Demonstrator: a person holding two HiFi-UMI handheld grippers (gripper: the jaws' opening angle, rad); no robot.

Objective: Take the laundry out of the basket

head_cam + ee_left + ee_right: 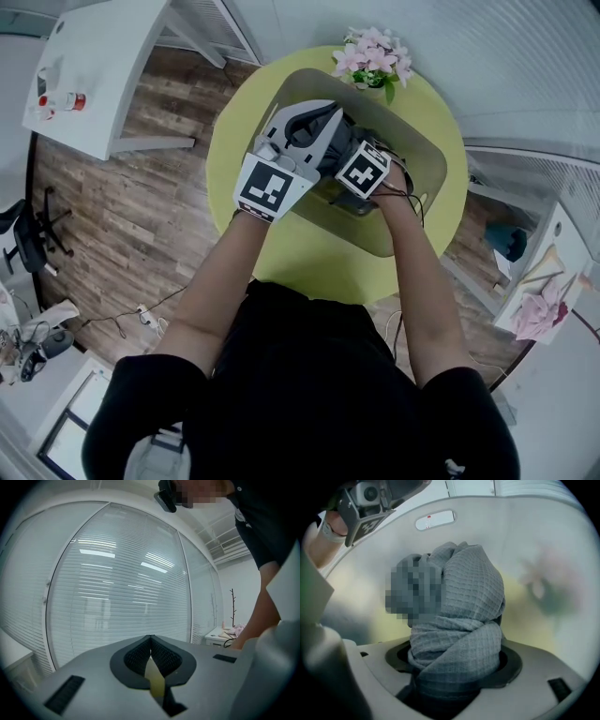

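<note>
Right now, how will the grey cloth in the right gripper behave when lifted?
The grey cloth is probably floppy: it bunches and folds over itself between the right gripper's jaws. It looks light, a soft waffle weave. That texture should resist slipping, though loose ends may drag on the basket.

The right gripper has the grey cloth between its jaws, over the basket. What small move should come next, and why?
Probably lift the right gripper straight up. Its jaws are closed on the bunched grey cloth, but the basket wall stands all round the cloth in the right gripper view, so the cloth seems to be inside. It should clear the rim before going sideways to the table.
</note>
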